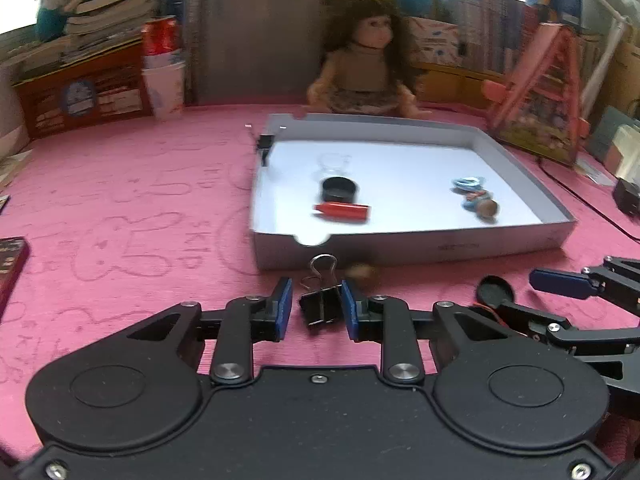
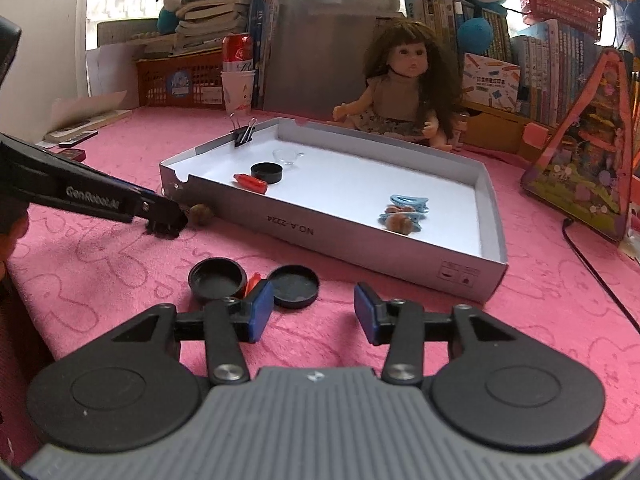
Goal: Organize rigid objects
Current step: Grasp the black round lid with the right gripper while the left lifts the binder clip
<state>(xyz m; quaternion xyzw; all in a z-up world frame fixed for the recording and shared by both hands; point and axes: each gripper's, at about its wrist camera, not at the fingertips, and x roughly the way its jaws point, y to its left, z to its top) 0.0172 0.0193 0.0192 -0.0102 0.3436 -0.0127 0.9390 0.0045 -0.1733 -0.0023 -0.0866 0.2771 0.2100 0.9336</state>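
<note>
A shallow grey box [image 1: 400, 254] [image 2: 352, 240] lies on the pink cloth. It holds a black cap [image 1: 339, 189] [image 2: 266, 172], a red cylinder [image 1: 343, 211] [image 2: 251, 183], blue clips [image 1: 469, 185] [image 2: 408, 204], a walnut [image 1: 489, 209] [image 2: 397, 224] and a clear cup [image 2: 286, 156]. My left gripper [image 1: 316, 307] is open around a black binder clip [image 1: 322, 304] on the cloth; the right pad touches it. A walnut [image 1: 362, 273] [image 2: 200, 215] lies beside the box. My right gripper [image 2: 314, 312] is open and empty near two black lids [image 2: 218, 278] [image 2: 294, 285].
A doll [image 2: 400, 92] sits behind the box. Another binder clip [image 2: 243, 133] is clamped on the box's far rim. A red can on paper cups [image 2: 238, 76], book stacks and a pink toy house [image 2: 584, 152] line the back. A black cable [image 2: 592, 268] runs at right.
</note>
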